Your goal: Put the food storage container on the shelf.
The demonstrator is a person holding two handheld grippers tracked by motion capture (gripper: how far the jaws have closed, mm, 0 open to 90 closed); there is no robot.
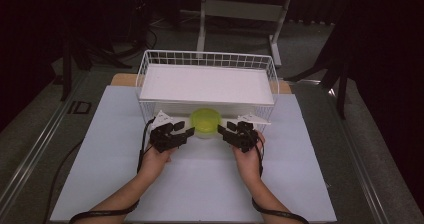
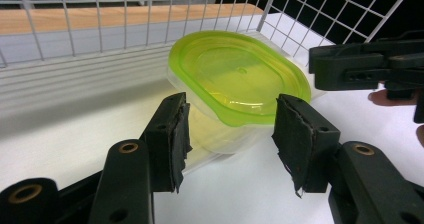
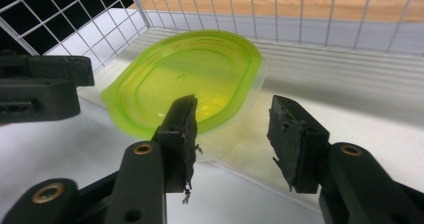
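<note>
Lime-green and glossy, the lid (image 1: 205,118) caps a clear plastic container (image 2: 225,134) with rounded corners, sitting on the white table cover (image 1: 200,184) right against the near wall of a white wire basket (image 1: 207,59). The lid is smooth, with a raised rim and a small tab at one corner; I can read no label or writing on it. The basket is a thin grid of wire, and a flat white board (image 1: 207,84) lies across its inside.

The left gripper (image 1: 177,132) sits just left of the container, its jaws apart — in the left gripper view the worn, frayed black pads (image 2: 177,139) frame the container's near side without pinching it. The right gripper (image 1: 231,131) mirrors it on the other side, jaws likewise spread, one pad (image 3: 182,134) overlapping the lid's edge in the right gripper view; whether it touches I cannot tell. A hand (image 1: 155,161) holds each tool from below.

Toward the person the cover is bare and wide — the basket wall closes off the far side.
</note>
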